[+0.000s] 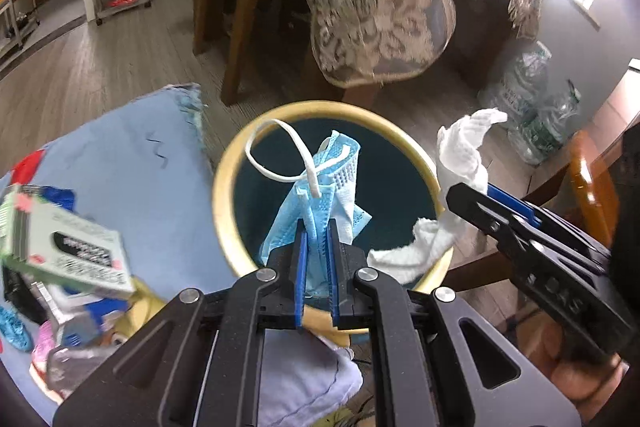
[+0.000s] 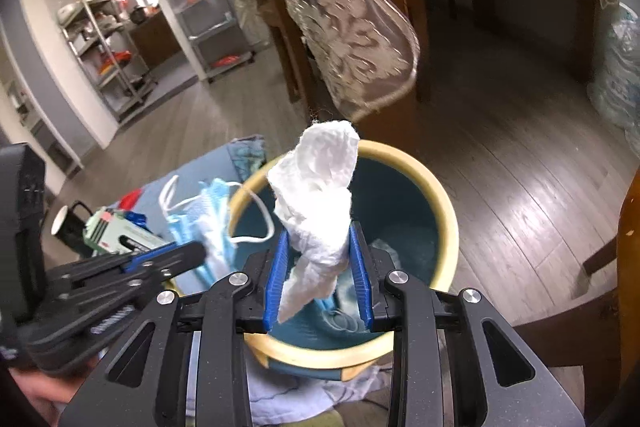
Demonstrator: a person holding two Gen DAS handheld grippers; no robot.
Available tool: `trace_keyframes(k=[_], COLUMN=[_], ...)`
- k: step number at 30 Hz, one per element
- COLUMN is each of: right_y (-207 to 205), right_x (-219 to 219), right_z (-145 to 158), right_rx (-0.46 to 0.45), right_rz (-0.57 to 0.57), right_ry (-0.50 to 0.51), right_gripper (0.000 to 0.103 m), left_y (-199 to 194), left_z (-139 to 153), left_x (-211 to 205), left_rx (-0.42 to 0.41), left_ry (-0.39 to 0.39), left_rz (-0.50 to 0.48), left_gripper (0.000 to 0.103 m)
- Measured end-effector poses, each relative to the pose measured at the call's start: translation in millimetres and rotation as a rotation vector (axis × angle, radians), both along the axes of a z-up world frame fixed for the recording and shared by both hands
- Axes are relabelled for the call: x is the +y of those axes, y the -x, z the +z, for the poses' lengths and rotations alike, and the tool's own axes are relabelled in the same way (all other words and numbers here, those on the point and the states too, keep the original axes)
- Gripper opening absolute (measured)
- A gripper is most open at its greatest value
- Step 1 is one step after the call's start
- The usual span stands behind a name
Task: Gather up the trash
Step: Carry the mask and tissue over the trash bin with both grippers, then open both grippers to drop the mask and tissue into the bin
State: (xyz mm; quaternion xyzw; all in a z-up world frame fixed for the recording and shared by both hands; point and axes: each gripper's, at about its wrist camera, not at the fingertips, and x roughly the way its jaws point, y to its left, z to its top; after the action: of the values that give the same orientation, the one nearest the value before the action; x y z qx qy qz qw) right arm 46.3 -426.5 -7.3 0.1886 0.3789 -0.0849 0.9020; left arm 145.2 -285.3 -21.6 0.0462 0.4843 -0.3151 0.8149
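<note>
My left gripper [image 1: 317, 227] is shut on a crumpled blue face mask [image 1: 320, 199] with a white ear loop, held over the mouth of a teal bin with a yellow rim [image 1: 224, 163]. My right gripper [image 2: 318, 239] is shut on a crumpled white tissue [image 2: 320, 187], also over the bin [image 2: 444, 195]. Each gripper shows in the other's view: the right one with the tissue [image 1: 460, 155] at the bin's right edge, the left one with the mask [image 2: 208, 223] at its left edge. More trash lies in the bin.
A blue cloth [image 1: 132, 163] left of the bin carries a green-white box [image 1: 68, 247] and assorted clutter. A wooden chair [image 1: 240, 7] with a lace cover stands behind the bin. Plastic bottles [image 1: 536, 99] lie on the wood floor at the right. A wooden leg [image 2: 628, 267] is close right.
</note>
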Motion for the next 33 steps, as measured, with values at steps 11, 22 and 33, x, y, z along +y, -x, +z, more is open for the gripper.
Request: trace_keyframes(k=[11, 22, 33], right_y=[-19, -20, -23], right_x=[-6, 0, 31], right_z=[-31, -21, -6], right_rx=[0.123, 0.072, 0.031], right_rz=[-0.044, -0.045, 0.024], right_ry=[-0.055, -0.065, -0.04], right_gripper=[0.044, 0.074, 0.078], left_y=[-17, -2, 23], left_z=[-42, -13, 39], left_x=[2, 33, 105], left_rx=[0.076, 0.02, -0.102], left_ry=[-0.033, 0.021, 0.025], left_rz=[0.047, 0.069, 0.119], left_gripper=[0.028, 0.061, 0.072])
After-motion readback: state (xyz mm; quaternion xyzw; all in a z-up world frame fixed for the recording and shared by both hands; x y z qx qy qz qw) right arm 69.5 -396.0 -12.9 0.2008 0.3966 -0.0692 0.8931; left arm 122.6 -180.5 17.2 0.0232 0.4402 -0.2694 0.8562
